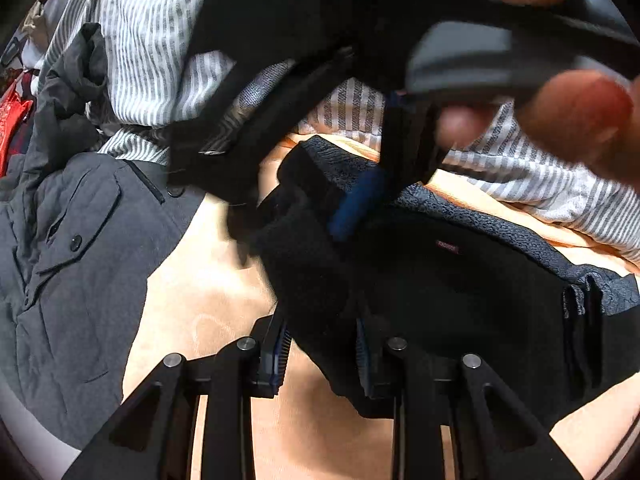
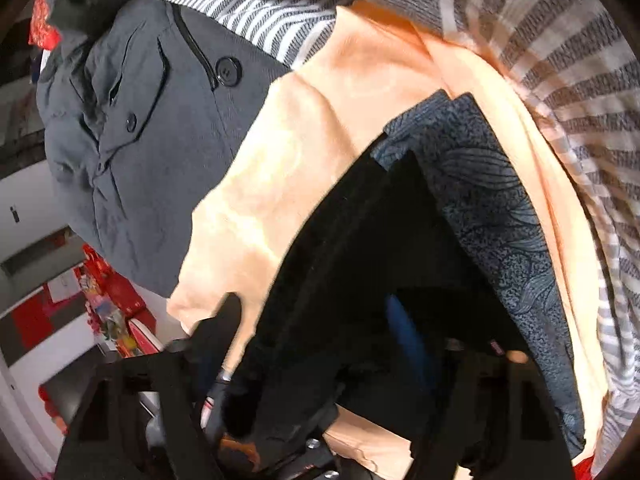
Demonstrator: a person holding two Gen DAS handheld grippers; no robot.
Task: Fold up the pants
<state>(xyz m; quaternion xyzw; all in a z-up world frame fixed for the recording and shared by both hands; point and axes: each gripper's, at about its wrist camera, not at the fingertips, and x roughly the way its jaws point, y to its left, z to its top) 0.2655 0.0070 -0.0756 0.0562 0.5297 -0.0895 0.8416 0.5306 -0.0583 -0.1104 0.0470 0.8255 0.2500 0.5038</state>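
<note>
The pants (image 1: 440, 304) are black fleece inside with a blue-grey patterned outside and a small red label, lying on a peach sheet (image 1: 208, 280). My left gripper (image 1: 322, 344) is shut on the pants' near edge, black cloth bunched between its fingers. My right gripper (image 1: 360, 208), blue-tipped and blurred, reaches in from above onto the pants' far fold. In the right wrist view the pants (image 2: 380, 260) fill the lower middle and cover the right gripper (image 2: 320, 360); its jaws are hidden by cloth.
A dark grey buttoned coat (image 1: 72, 264) lies to the left, also in the right wrist view (image 2: 136, 152). A grey-and-white striped blanket (image 1: 152, 40) lies behind. The holding hand's fingers (image 1: 576, 116) show at top right. Red items (image 2: 108, 292) stand off the bed.
</note>
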